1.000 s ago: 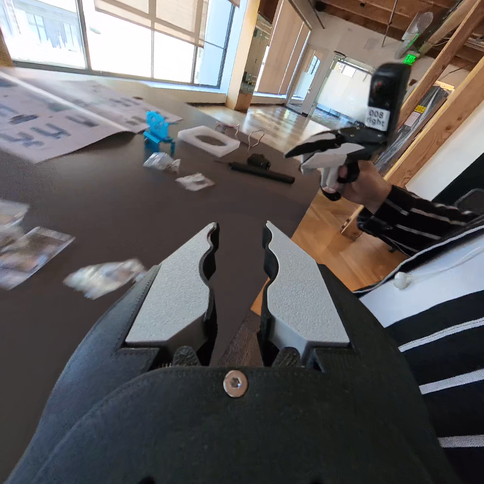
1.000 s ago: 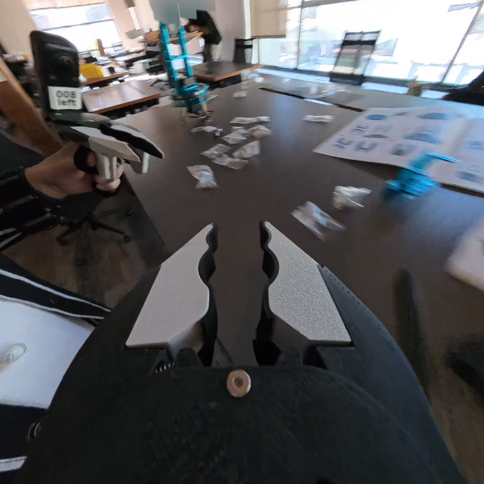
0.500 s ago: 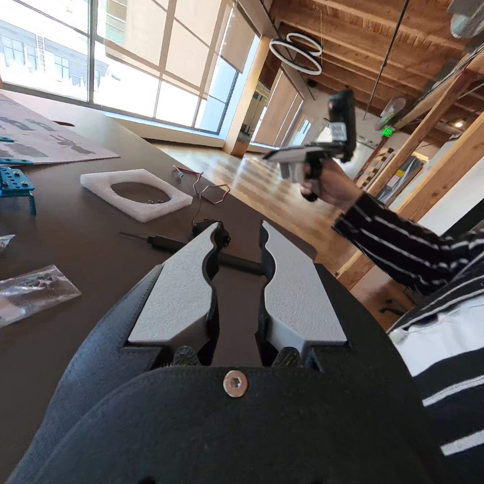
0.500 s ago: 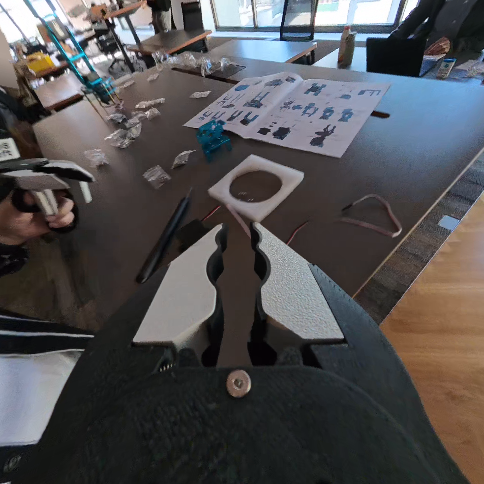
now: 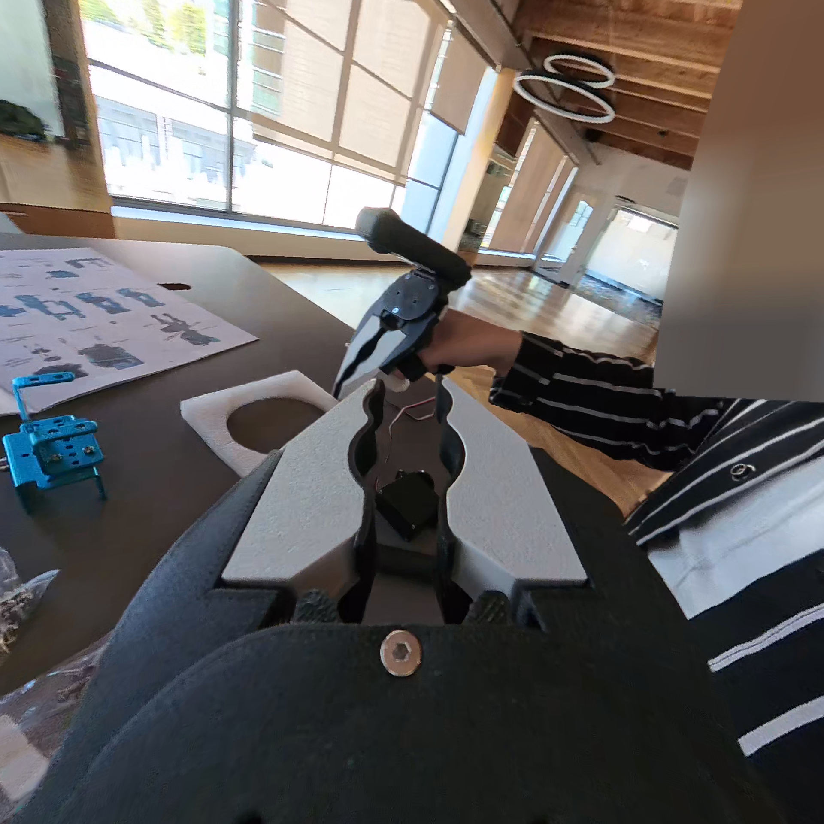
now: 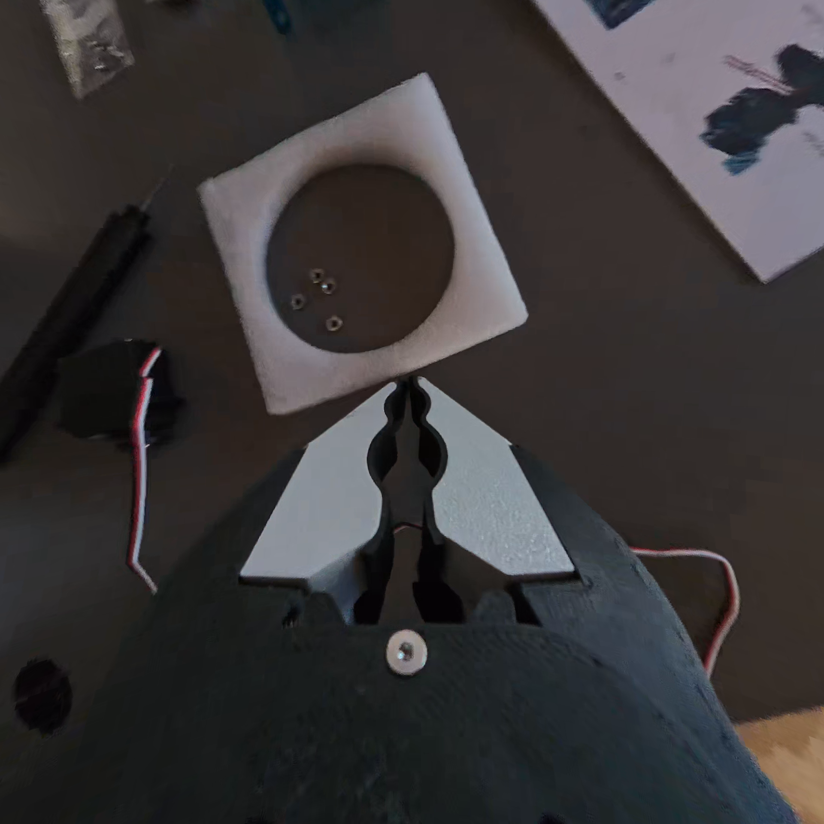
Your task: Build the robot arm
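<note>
My left gripper (image 5: 408, 392) is open and empty, low over the dark table (image 5: 156, 512). A small black servo (image 5: 405, 504) with a red and white lead lies on the table in the gap between its fingers. My right gripper (image 6: 408, 383) is shut with nothing in it and points steeply down. Its tips are at the near edge of a white foam square (image 6: 481, 258) with a round hole, where several small nuts (image 6: 321, 290) lie. It also shows in the left wrist view (image 5: 356, 370), just beyond the left fingertips, beside the foam square (image 5: 205, 412).
A black screwdriver (image 6: 76, 285) lies left of the servo (image 6: 107, 392), whose lead (image 6: 140, 468) runs under the right gripper. A blue metal bracket (image 5: 49, 455), a printed sheet (image 5: 89, 312) and plastic bags (image 5: 18, 597) lie to the left. The table edge (image 6: 758, 731) is at lower right. One gripper's finger ends stand about 20 centimeters off the other's. It is some 11 centimeters from my right tips to the foam square (image 5: 205, 412). The right camera catches it too, in the right wrist view (image 6: 398, 119).
The right gripper has tipped down over the foam square and shut. The left gripper has swung right and forward, so the servo now lies between its fingers.
</note>
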A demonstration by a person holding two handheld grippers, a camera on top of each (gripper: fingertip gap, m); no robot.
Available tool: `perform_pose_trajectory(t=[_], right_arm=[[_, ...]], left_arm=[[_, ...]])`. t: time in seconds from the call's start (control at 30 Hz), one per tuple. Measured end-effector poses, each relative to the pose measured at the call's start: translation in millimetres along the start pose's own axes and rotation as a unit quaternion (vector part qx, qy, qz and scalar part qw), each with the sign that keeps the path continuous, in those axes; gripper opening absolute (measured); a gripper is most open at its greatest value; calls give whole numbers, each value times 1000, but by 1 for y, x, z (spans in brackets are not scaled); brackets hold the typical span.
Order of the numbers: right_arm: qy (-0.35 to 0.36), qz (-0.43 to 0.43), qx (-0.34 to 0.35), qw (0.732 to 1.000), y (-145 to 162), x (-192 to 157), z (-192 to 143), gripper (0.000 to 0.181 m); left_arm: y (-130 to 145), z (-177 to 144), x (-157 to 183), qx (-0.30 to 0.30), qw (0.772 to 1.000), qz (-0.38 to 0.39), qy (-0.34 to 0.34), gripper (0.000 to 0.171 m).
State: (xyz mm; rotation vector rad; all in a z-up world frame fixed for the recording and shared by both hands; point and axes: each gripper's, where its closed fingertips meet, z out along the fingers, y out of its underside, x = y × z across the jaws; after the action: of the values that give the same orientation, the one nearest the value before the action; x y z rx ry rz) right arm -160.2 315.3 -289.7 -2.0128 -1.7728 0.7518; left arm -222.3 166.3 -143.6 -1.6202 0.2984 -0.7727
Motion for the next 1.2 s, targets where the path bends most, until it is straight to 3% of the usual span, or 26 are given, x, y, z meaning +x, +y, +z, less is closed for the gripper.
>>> perform_pose_trajectory(t=[0.13, 0.33, 0.43, 0.53, 0.63, 0.73, 0.9, 1.07, 1.2], right_arm=[[-38, -66, 23, 997, 3, -5, -15, 3], [-43, -134, 192, 971, 23, 9, -106, 14], [-47, -130, 265, 954, 31, 22, -147, 23], [-45, -123, 317, 939, 26, 38, -166, 26], [-37, -137, 332, 933, 21, 49, -161, 30], [-75, -146, 320, 933, 24, 44, -146, 29], [-109, -145, 314, 932, 23, 53, -131, 31], [-143, -132, 342, 919, -3, 82, -124, 53], [-133, -176, 360, 907, -33, 122, -115, 52]], left_arm=[[2, 24, 14, 23, 997, -9, -71, 22], [14, 61, 46, 66, 971, 26, -228, 22], [15, 83, 62, 72, 962, 26, -261, 28], [18, 96, 72, 59, 950, 42, -302, 31], [28, 100, 73, 38, 939, 51, -338, 35], [39, 97, 67, 18, 932, 48, -359, 37], [28, 96, 57, 27, 923, 45, -381, 42], [29, 99, 46, -18, 898, 60, -435, 43], [24, 107, 32, -14, 872, 34, -489, 43]])
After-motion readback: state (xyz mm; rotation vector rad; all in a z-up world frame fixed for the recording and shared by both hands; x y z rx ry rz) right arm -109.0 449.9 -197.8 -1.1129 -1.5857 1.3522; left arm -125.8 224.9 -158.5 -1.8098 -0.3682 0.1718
